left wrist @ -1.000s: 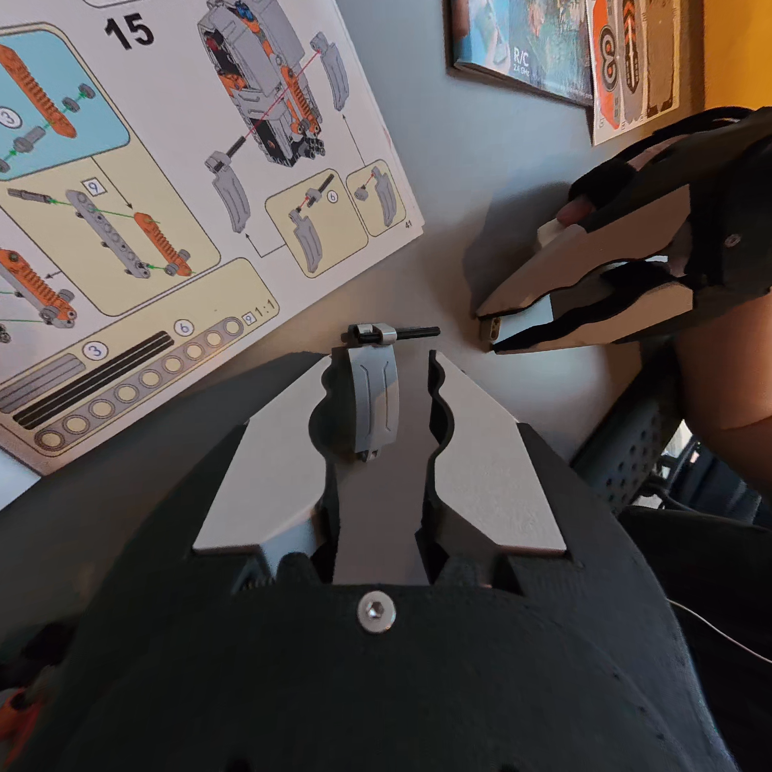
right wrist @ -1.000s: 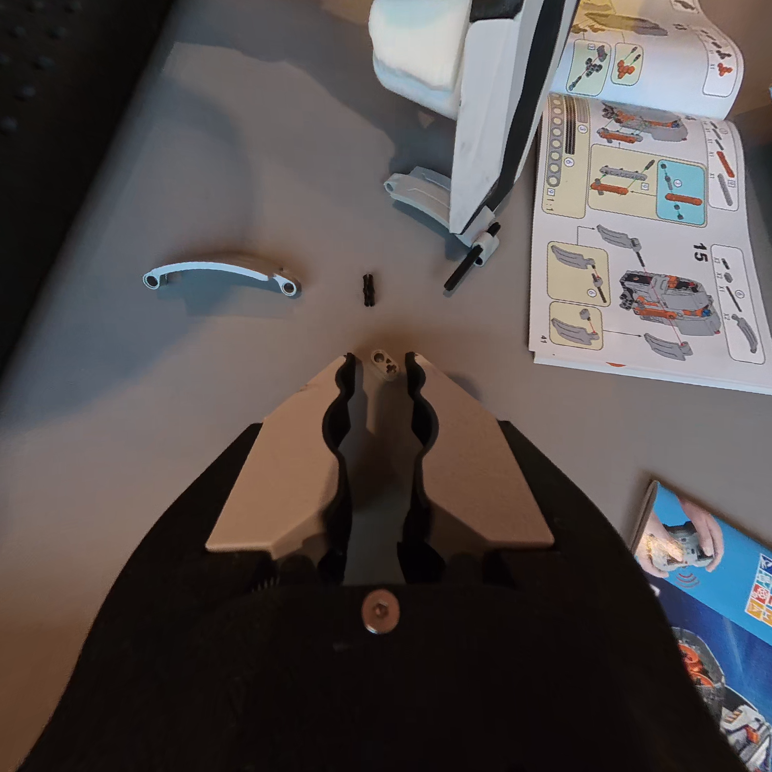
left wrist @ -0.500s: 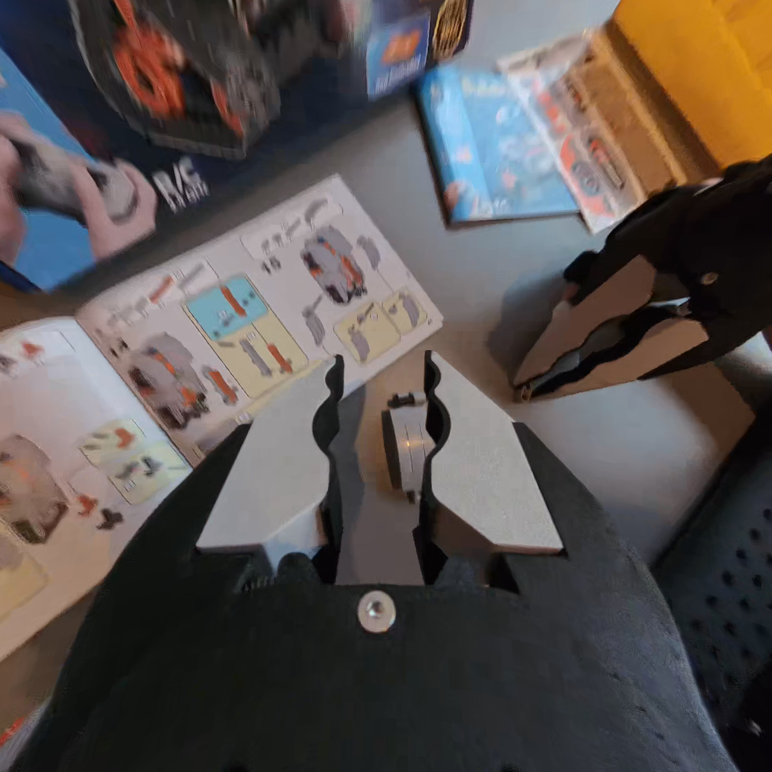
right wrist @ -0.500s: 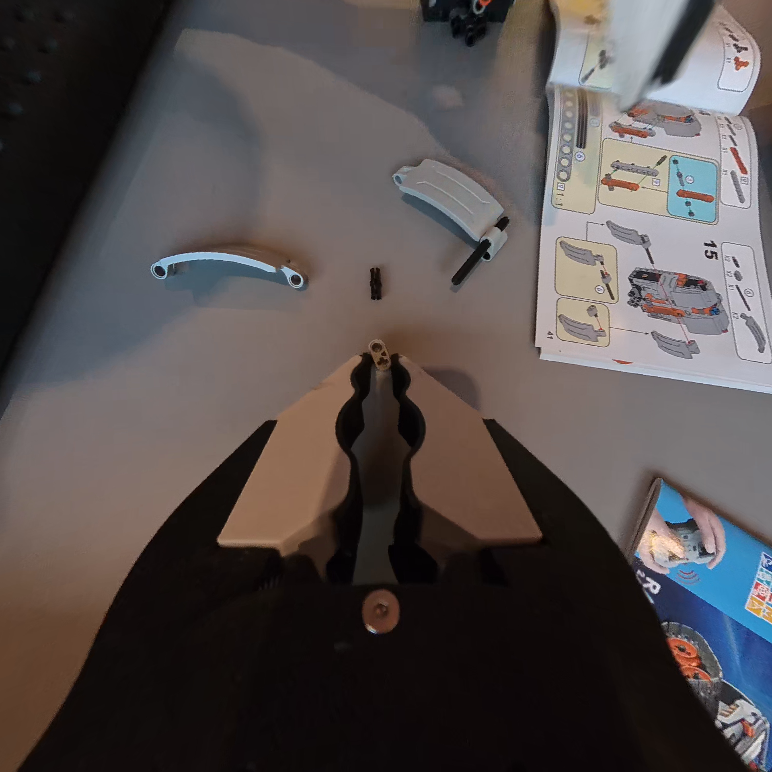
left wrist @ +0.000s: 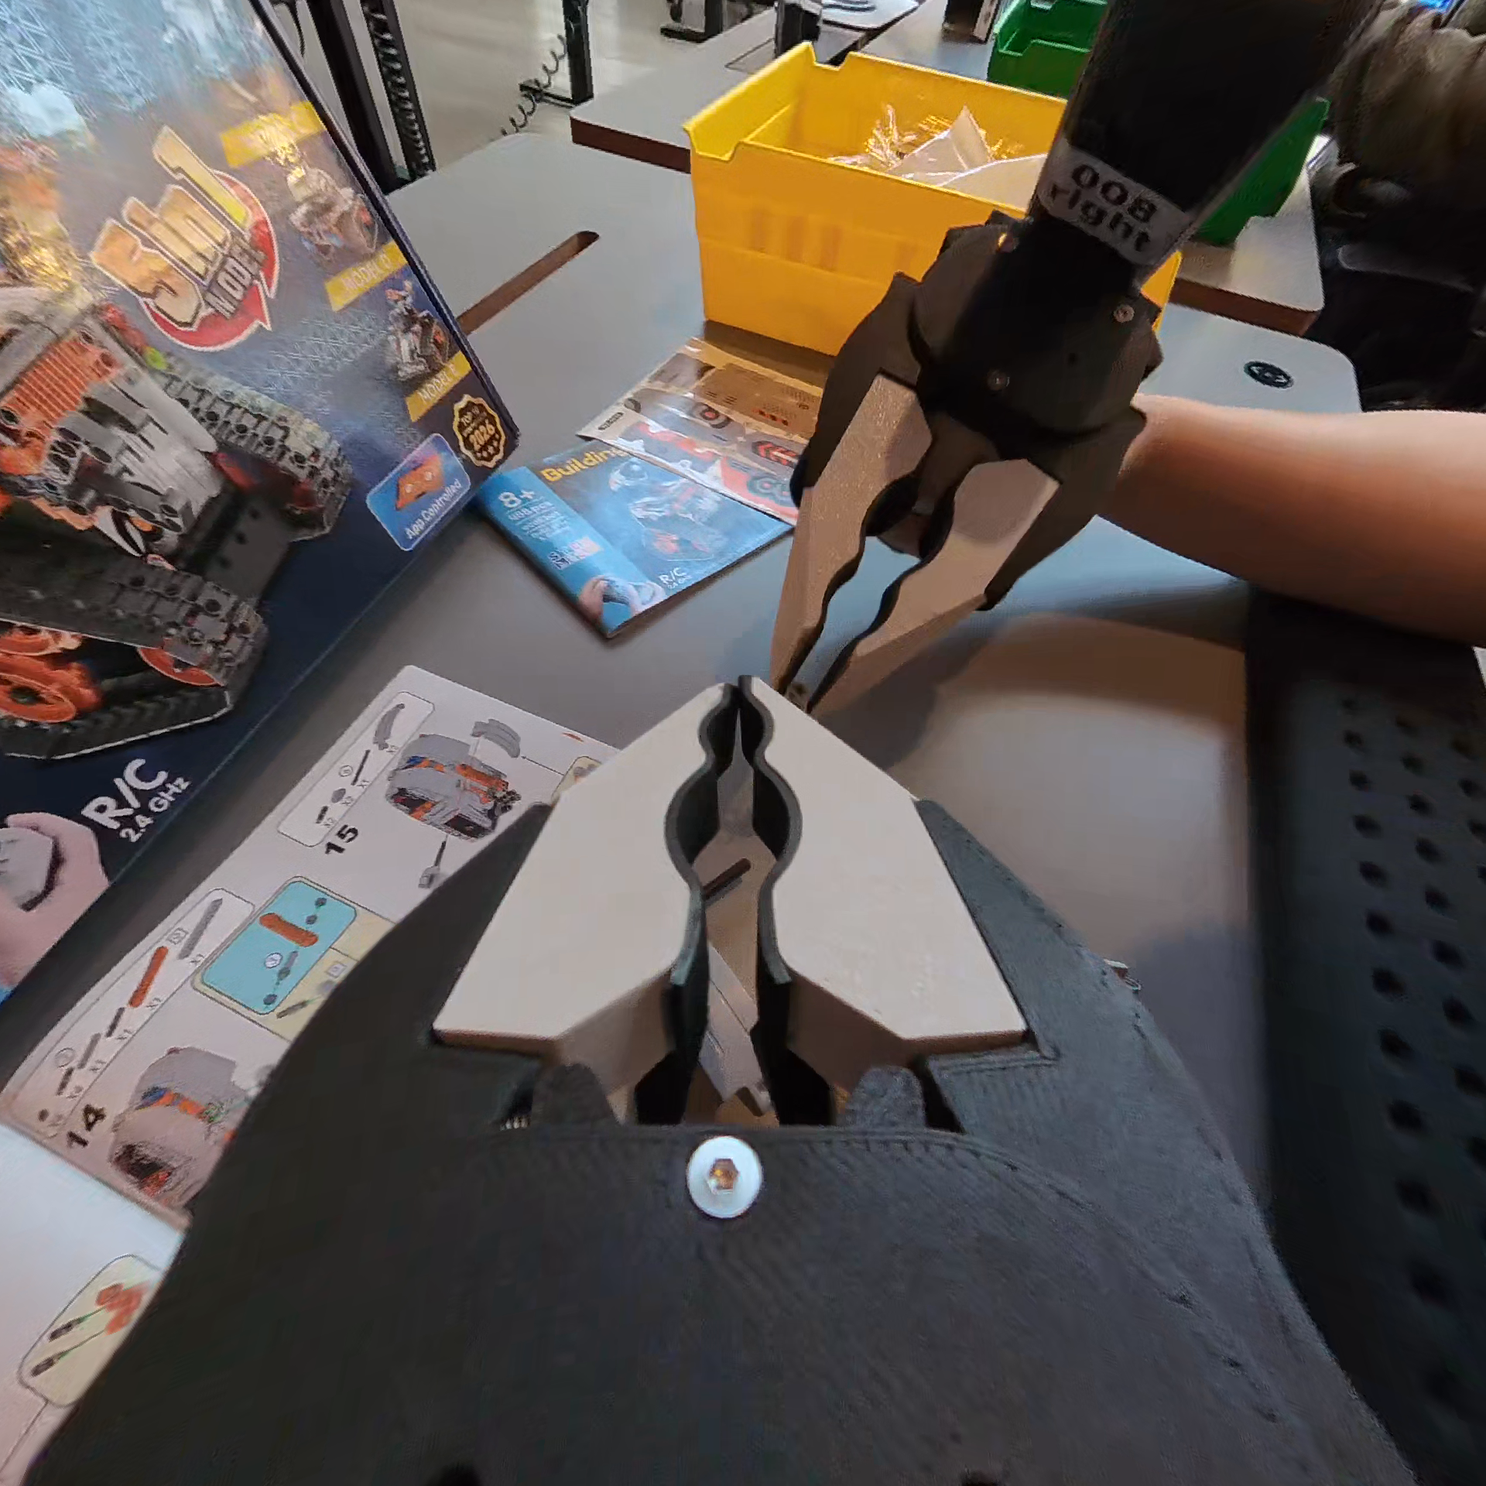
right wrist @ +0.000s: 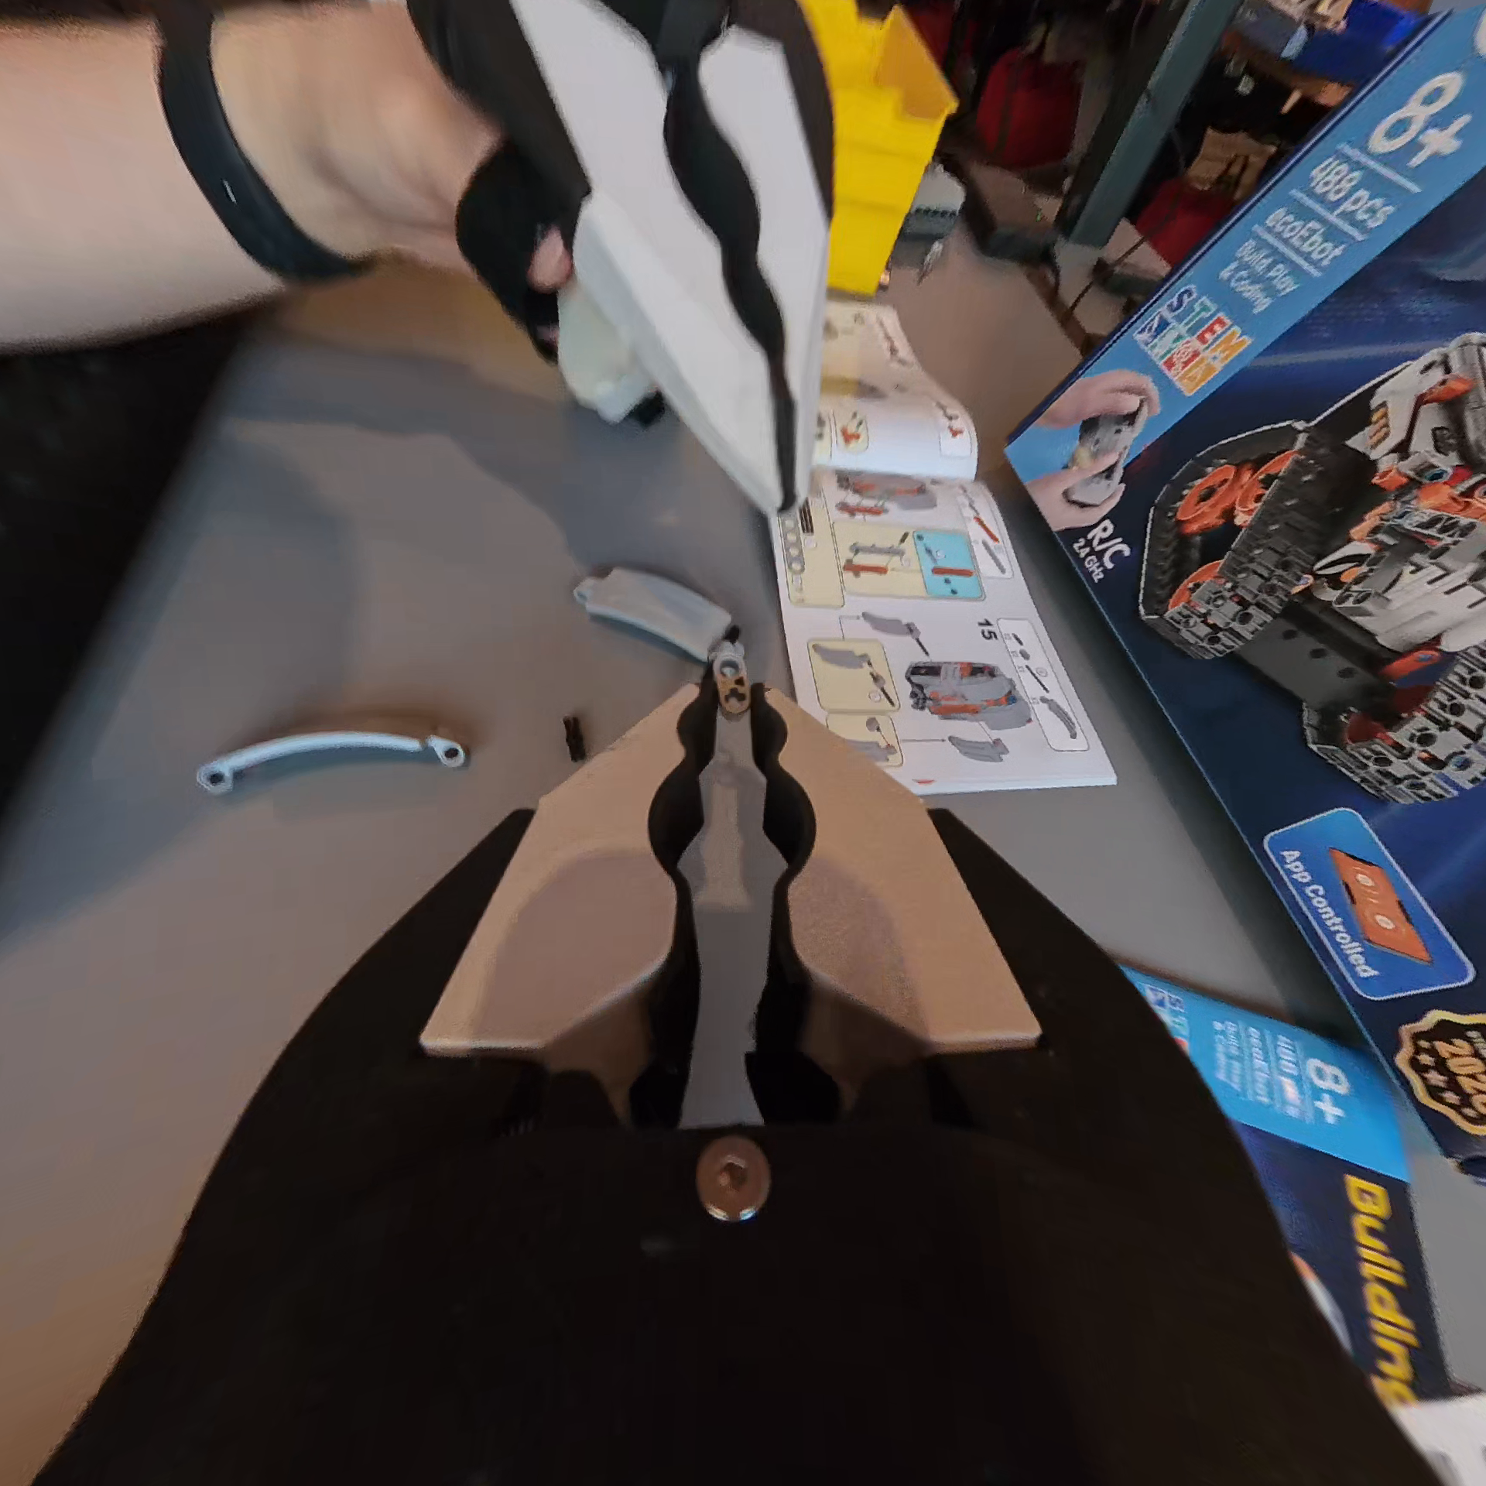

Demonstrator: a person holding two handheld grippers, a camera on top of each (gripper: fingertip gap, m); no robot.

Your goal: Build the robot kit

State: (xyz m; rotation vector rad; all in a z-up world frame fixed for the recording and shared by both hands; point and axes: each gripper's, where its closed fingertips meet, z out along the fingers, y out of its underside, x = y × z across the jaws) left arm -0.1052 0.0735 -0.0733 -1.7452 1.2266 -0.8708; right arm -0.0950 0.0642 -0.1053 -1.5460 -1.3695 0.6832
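Your right tool [right wrist: 733,698] is pinched shut on a small beige connector [right wrist: 733,690], held only at the very fingertips, above the grey bench [right wrist: 362,515]. Your left tool [left wrist: 740,698] has its jaws drawn together with nothing between them; it hangs above the bench with its tip close to the right tool's.

Just past the connector, at 12 o'clock in the right wrist view, the curved grey panel [right wrist: 653,611] lies flat on the bench. A thin grey arched beam [right wrist: 330,752] lies at 9 o'clock, and a tiny black pin [right wrist: 572,733] sits between it and the tool. The open instruction booklet [right wrist: 925,643] is at 2 o'clock, the big blue toy box [right wrist: 1327,498] beyond it.

The grip looks risky to me: the connector is small and caught by one end, so a twist or a bump against the left tool could flick it out. A low sweep could also scatter the loose pin.

The yellow bin [left wrist: 812,233], at 12 o'clock in the left wrist view, holds clear plastic bags [left wrist: 925,157]; what is inside them I cannot tell.
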